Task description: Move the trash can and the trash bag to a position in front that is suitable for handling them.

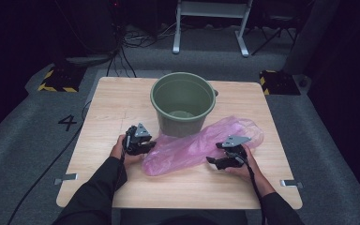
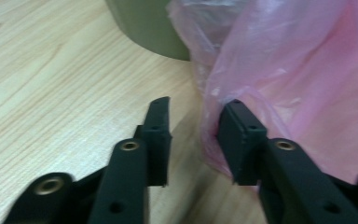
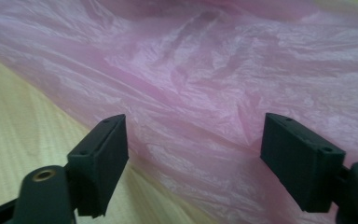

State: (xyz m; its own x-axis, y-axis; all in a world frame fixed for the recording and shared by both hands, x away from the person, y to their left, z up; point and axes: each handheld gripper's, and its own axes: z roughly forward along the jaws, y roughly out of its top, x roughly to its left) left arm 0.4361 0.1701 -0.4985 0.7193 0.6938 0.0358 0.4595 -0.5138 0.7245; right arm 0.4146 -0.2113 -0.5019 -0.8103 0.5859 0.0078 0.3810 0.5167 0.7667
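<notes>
1. Dark room behind, grey carpeted floor (image 1: pixel 23 122) with a taped number, black-and-yellow blocks (image 1: pixel 58 79) at the far corners, white frame legs (image 1: pixel 211 23) at the back; pale wooden surface (image 1: pixel 108 101) in the middle.
2. Left gripper (image 1: pixel 146 142), held in the left hand (image 1: pixel 122 151), low over the surface at the near-left end of the pink plastic bag (image 1: pixel 201 143).
3. Seen along the left gripper (image 2: pixel 193 126): jaws apart with a clear gap and bare wood showing between them; nothing clamped.
4. One jaw over plain wood; the other jaw's tip touching a fold at the edge of the pink plastic bag (image 2: pixel 298 70), with the rest of the film spreading beyond and outside that jaw.
5. Ahead of these jaws and a little off to one side, the base of the green bucket (image 2: pixel 144 28) standing on the wood.
6. Green bucket (image 1: pixel 183 103) upright at the middle rear of the surface, mouth open, with the bag lying flat in front of it and touching its foot.
7. Right gripper (image 1: pixel 218 161), held in the right hand (image 1: pixel 243 166), at the near edge of the bag's right half.
8. Seen along the right gripper (image 3: pixel 193 154): jaws wide apart, gripping nothing.
9. Crinkled pink plastic bag (image 3: pixel 205 84) stretched across the gap between and beyond these jaws; a strip of wood beside one jaw.
10. Whether either right jaw touches the film: cannot tell.
</notes>
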